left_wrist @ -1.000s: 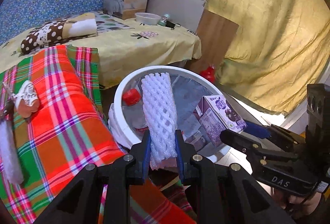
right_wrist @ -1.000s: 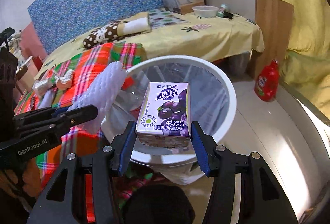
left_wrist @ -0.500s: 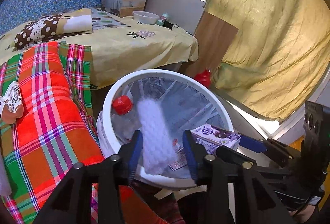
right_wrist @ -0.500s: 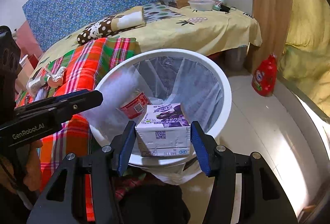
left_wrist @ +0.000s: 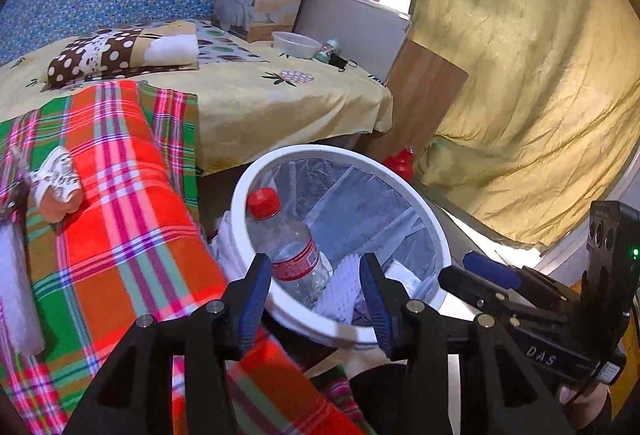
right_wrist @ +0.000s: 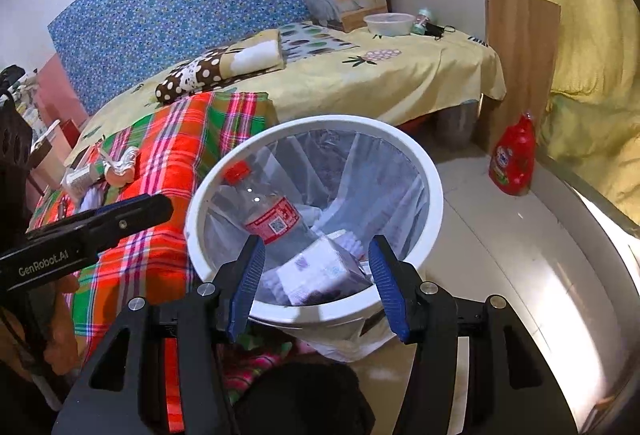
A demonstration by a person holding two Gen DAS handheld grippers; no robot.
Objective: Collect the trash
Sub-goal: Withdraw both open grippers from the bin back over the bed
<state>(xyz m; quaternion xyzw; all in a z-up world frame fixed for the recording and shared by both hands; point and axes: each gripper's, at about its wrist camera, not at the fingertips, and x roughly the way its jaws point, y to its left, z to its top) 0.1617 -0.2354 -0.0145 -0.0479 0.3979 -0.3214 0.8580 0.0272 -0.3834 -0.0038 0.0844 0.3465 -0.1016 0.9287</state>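
"GenRobot.AI" stands in white letters on the side of the left gripper [right_wrist: 86, 231], seen from the right wrist; "DAS" stands on the side of the right gripper [left_wrist: 500, 283], seen from the left wrist; the plastic bottle [right_wrist: 266, 213] label carries a QR code, its words too small to read

Right claw [right_wrist: 316, 283] open above bin [right_wrist: 434, 195]; carton [right_wrist: 320, 271] inside

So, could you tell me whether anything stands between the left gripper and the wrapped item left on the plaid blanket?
Nothing visible: the open left gripper is over the bin; the wrapped item lies exposed on the blanket.
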